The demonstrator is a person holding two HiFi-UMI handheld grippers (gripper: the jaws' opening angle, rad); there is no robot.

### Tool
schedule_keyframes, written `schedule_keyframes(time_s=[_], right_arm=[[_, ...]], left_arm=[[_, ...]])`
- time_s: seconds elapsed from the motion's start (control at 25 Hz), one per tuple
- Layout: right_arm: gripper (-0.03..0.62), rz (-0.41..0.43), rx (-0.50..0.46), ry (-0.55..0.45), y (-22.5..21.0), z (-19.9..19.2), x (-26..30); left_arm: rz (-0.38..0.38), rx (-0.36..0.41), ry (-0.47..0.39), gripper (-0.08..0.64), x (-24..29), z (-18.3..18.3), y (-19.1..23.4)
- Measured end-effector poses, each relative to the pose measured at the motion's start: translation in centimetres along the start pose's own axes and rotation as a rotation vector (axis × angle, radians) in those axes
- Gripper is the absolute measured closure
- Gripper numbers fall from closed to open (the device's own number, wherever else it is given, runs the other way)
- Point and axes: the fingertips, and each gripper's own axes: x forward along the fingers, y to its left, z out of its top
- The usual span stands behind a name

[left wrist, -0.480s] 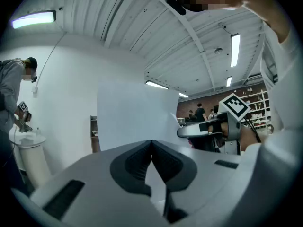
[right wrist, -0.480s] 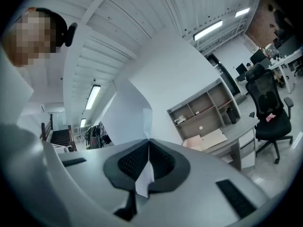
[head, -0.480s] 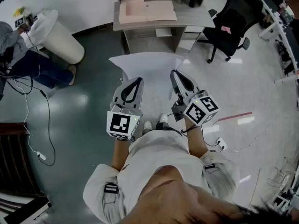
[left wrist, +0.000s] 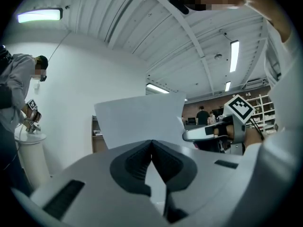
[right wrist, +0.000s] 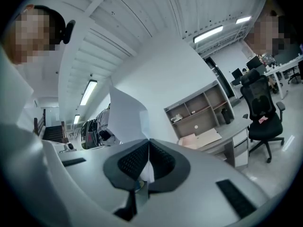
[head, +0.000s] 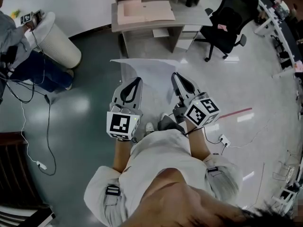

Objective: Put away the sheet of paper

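The near edge of the white sheet of paper (head: 150, 74) is hidden behind the left tool (head: 138, 81) and right tool (head: 175, 75). The grey tabletop (head: 189, 16) runs off the top edge, and a bystander in blue trousers (head: 29, 68) off the left.

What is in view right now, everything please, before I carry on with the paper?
white sheet of paper: one, white, held up between both grippers, in front of the desk.
grey desk with shelves: one, grey-brown, ahead by the wall.
flat pink folder: one, pale pink, on the desk top.
black swivel office chair: one, black, right of the desk.
white cylindrical stand: one, white, far left.
second person: one, grey top and dark trousers, beside the stand.
white cable with plug: one, white, on the floor at left.
red floor stripe: one, red, right of the right gripper.
left gripper: one, grey, shut on the paper's left side.
right gripper: one, grey, shut on its right side.
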Motion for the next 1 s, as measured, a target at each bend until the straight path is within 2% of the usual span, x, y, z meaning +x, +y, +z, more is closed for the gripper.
schedule_keyframes(time_s=[0.2, 0.52, 1.0], right_arm=[[0.574, -0.015, -0.005, 0.009, -0.4, -0.3, 0.4], [0.574, 0.016, 0.009, 0.015, -1.9, 0.3, 3.0], [0.574, 0.063, 0.047, 0.022, -7.9, 2.5, 7.3]], left_arm=[[-0.009, -0.001, 0.006, 0.540, 0.3, -0.5, 0.3], [0.010, 0.011, 0.018, 0.540, 2.3, -0.4, 1.4], [0.044, 0.031, 0.057, 0.540, 9.5, -0.6, 2.8]])
